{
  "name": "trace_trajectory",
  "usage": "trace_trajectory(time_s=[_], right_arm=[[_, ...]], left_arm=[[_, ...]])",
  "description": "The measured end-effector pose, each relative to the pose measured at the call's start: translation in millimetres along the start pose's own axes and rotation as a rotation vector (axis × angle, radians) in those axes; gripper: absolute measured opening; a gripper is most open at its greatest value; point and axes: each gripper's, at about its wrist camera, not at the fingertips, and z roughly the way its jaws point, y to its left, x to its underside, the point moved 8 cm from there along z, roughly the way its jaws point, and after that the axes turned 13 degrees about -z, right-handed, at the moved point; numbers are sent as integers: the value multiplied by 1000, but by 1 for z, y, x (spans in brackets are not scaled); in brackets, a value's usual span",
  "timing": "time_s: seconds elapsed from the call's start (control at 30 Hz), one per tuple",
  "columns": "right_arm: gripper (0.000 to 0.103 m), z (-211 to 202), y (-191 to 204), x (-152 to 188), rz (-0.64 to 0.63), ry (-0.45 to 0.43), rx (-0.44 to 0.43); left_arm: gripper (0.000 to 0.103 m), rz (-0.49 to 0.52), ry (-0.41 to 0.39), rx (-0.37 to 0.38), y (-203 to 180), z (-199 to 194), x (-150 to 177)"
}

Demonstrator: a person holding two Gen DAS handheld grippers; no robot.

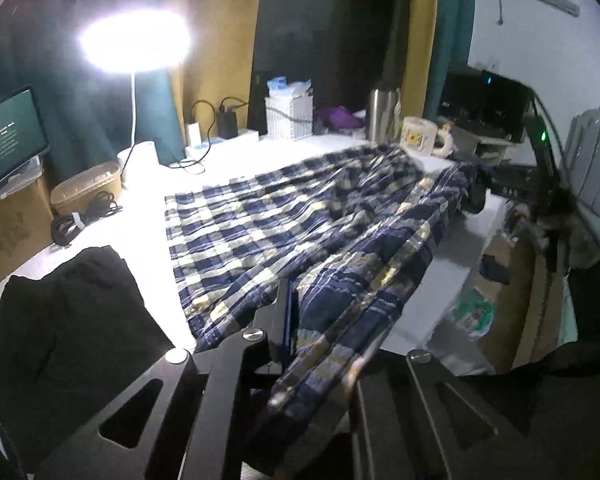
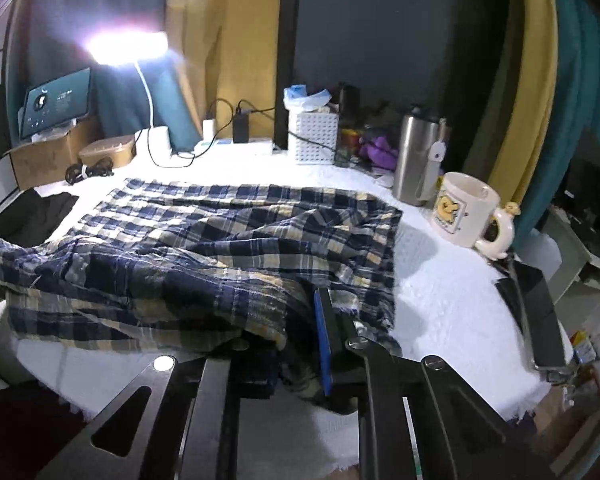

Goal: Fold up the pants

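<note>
Blue, white and yellow plaid pants (image 1: 284,216) lie spread over a white-covered table (image 1: 148,208). My left gripper (image 1: 320,344) is shut on one edge of the pants and holds that fold raised above the table's near side. In the right wrist view the pants (image 2: 204,240) lie rumpled across the middle, and my right gripper (image 2: 300,344) is shut on a bunched edge at the near side. Only one blue-padded finger (image 2: 324,344) shows; cloth covers the other.
A cream duck mug (image 2: 460,212) and steel flask (image 2: 416,156) stand at the back right, a white basket (image 2: 314,136), chargers and a bright lamp (image 2: 128,46) at the back. A black garment (image 1: 72,312) lies left. A black phone (image 2: 536,312) lies near the right edge.
</note>
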Motion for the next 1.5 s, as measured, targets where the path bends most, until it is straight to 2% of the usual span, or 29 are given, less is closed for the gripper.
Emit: trace_trajectory(time_s=[0.13, 0.23, 0.33, 0.43, 0.57, 0.7, 1.1, 1.3, 1.5], right_arm=[[16, -17, -7, 1, 3, -31, 40], [16, -26, -12, 3, 5, -61, 69], [16, -17, -10, 13, -29, -47, 99], [16, 0, -6, 32, -2, -10, 56], [16, 0, -10, 39, 40, -16, 24], [10, -9, -13, 32, 41, -30, 35], [10, -80, -57, -22, 34, -146, 218], [9, -100, -84, -27, 65, -168, 291], [9, -114, -98, -10, 100, -157, 325]], left_arm=[[2, -6, -38, 49, -9, -16, -12], [1, -11, -71, 55, -11, -24, -22], [1, 12, -84, 44, -15, -27, -28], [1, 36, -100, 29, -17, -31, -35], [1, 70, -122, 3, -18, -39, -45], [0, 114, -141, 7, -25, -45, -55], [0, 239, -227, 43, -56, -66, -92], [0, 296, -207, 87, -76, -61, -99], [0, 305, -125, 164, -97, -55, -76]])
